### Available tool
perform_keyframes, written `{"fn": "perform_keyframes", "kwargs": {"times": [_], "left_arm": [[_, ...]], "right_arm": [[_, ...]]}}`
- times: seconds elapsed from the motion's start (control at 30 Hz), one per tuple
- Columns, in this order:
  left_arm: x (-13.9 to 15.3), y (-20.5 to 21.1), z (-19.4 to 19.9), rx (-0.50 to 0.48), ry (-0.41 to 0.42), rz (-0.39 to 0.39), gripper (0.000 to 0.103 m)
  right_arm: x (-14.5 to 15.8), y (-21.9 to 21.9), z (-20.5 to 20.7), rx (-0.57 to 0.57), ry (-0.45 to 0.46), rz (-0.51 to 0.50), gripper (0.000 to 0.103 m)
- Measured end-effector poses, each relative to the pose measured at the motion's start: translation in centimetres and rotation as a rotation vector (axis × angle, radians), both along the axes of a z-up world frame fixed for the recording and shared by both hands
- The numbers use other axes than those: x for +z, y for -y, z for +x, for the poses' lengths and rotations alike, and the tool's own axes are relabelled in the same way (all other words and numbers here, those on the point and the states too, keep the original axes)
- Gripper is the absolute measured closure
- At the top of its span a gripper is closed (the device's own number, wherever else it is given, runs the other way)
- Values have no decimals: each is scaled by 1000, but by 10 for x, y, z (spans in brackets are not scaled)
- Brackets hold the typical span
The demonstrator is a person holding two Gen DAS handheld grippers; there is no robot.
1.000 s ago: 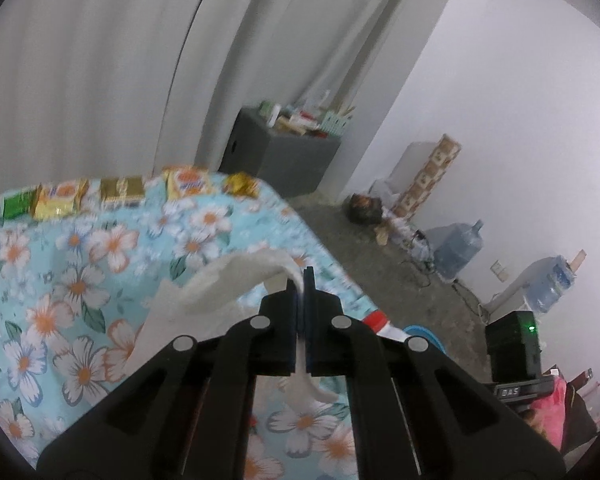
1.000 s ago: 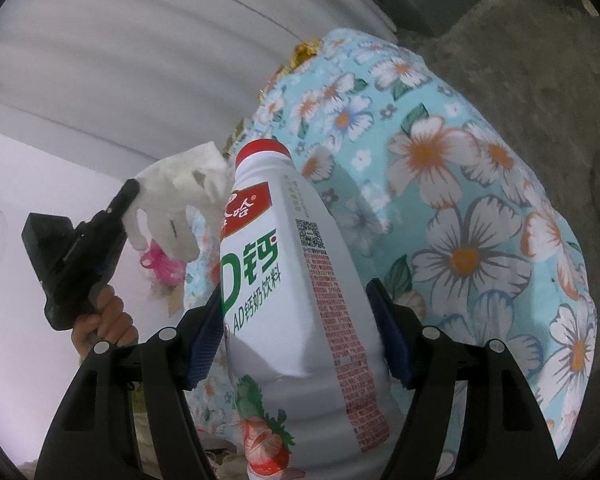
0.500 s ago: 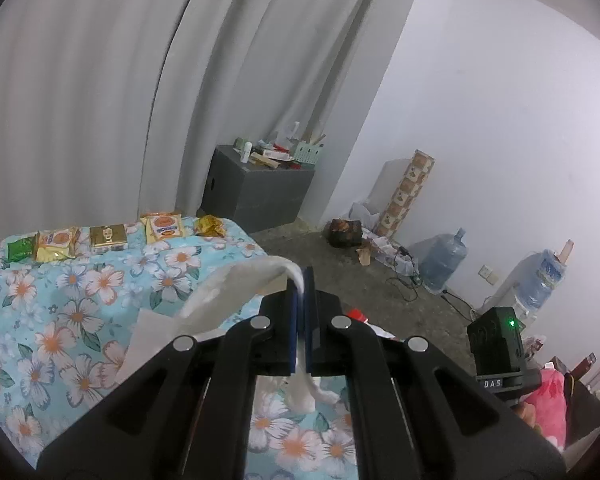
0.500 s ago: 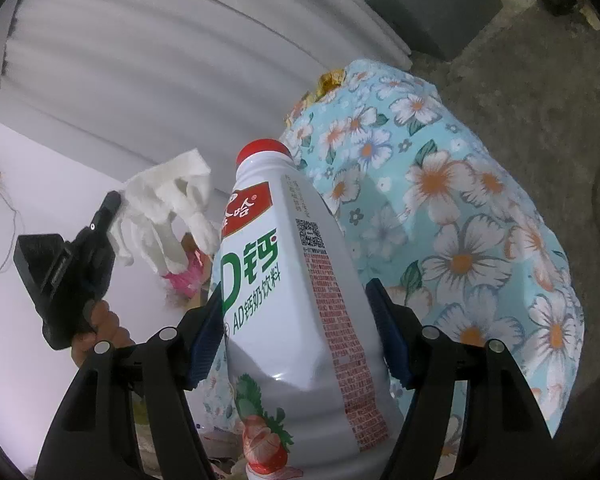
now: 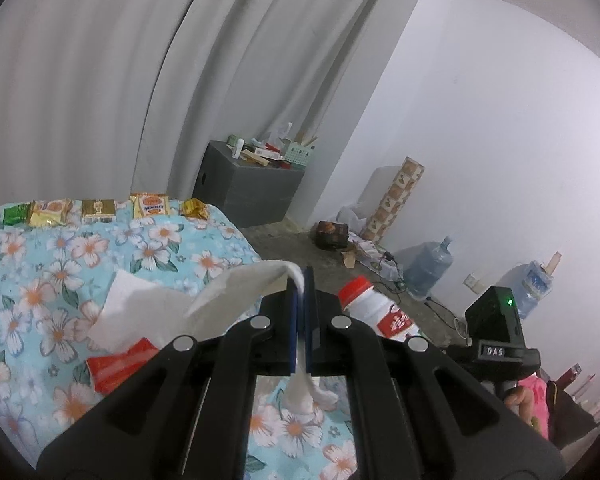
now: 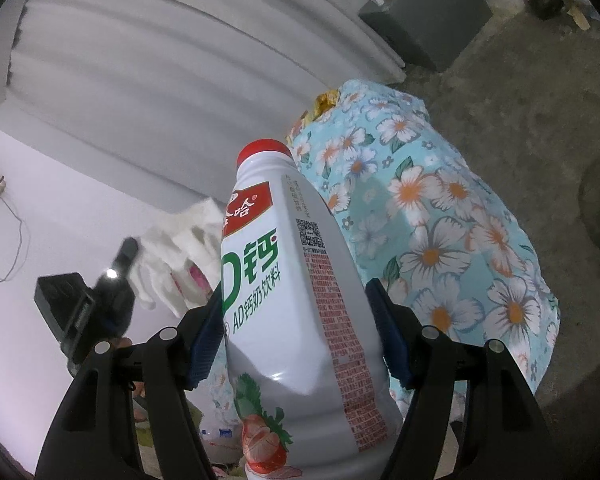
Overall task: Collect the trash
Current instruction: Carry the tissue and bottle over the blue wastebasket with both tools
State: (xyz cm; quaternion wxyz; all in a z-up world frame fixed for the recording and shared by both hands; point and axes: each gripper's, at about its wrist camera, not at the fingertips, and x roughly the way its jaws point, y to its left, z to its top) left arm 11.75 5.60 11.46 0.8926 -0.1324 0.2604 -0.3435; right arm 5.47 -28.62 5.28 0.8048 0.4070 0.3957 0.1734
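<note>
My left gripper (image 5: 302,292) is shut on a crumpled white tissue (image 5: 172,308) and holds it up above the floral-cloth table (image 5: 40,280). The tissue drapes to the left of the jaws and hangs below them. My right gripper (image 6: 300,320) is shut on a white milk-drink bottle (image 6: 292,280) with a red cap, held above the table's edge. The bottle also shows in the left wrist view (image 5: 376,312), just right of the left jaws. The left gripper with the tissue (image 6: 180,248) shows blurred in the right wrist view.
A red wrapper (image 5: 120,368) lies on the cloth under the tissue. Several snack packets (image 5: 100,210) line the table's far edge. A dark cabinet (image 5: 248,192) with clutter stands by the curtain. Water jugs (image 5: 428,268) and boxes stand on the floor along the white wall.
Both grippers have risen away from the table with their loads. The left gripper and tissue have moved nearer the bottle. The red wrapper under the tissue has come into view.
</note>
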Motion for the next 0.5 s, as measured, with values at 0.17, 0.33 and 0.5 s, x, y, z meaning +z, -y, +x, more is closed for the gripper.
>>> {"fn": "perform_keyframes", "kwargs": {"times": [0.17, 0.33, 0.5], "left_arm": [[3, -3, -13, -7, 16, -2, 102], [4, -4, -13, -8, 18, 1, 102], [6, -6, -17, -10, 22, 1, 102]], "right_arm": [[8, -3, -9, -1, 10, -11, 37], [13, -6, -11, -3, 20, -17, 37], [16, -2, -13, -13, 34, -16, 37]]}}
